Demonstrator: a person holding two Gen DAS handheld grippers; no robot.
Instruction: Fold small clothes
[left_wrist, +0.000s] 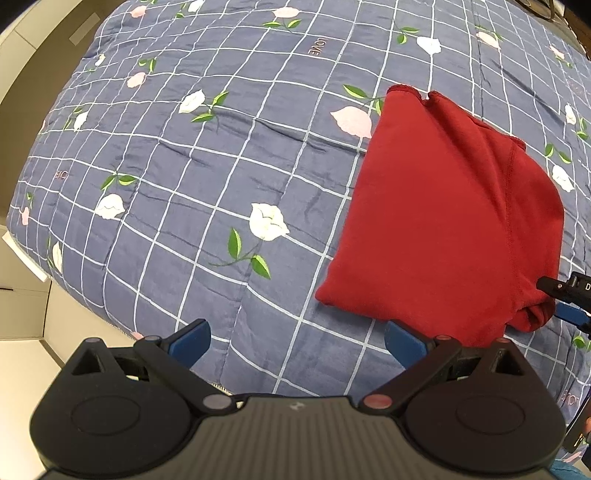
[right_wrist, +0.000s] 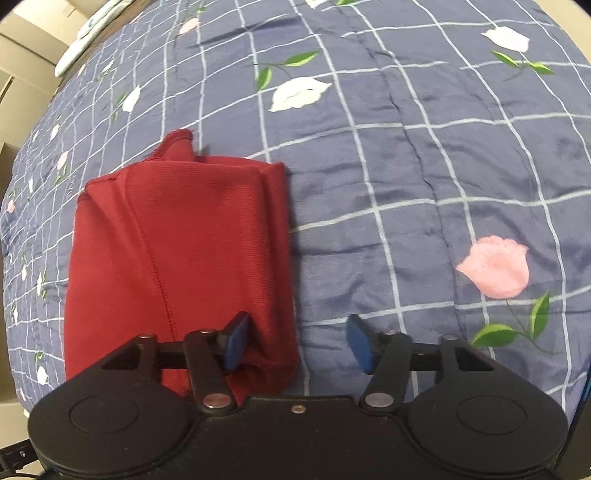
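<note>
Left gripper (left_wrist: 297, 345): jaws spread wide, nothing between them. Fingers (left_wrist: 192, 341) are flat blue pads on black linkage arms with round pivot pins; the body behind is black, with a ribbed grey centre plate. The right-hand pad sits just at the near edge of the garment; whether it touches the cloth cannot be told.

Right gripper (right_wrist: 297, 341): jaws apart, holding nothing. Same build: blue pads (right_wrist: 236, 341), black arms, silver pivot pins, smooth black housing. The left pad lies over the near right corner of the garment; the other pad is over bare quilt. In the left wrist view the tip of this gripper (left_wrist: 565, 295) shows at the garment's right edge.

Red garment (left_wrist: 443, 221): small piece of dark red knit, fine ribbed weave, folded into a rough rectangle and lying flat on the quilt. A line of stitching (right_wrist: 159, 266) runs lengthwise down the top layer. The far end is uneven, with a hemmed flap (right_wrist: 177, 146) standing up past the fold. The right edge is a soft rolled fold.

Quilt (left_wrist: 221, 166): padded blue-grey bedcover, slight sheen, white grid lines, printed white and pink flowers with green leaves, small "LOVE" lettering (left_wrist: 317, 46). Quilting seams make shallow creases.

Beyond the quilt: pale floor (left_wrist: 22, 369) and cream cabinet fronts (left_wrist: 22, 295).
</note>
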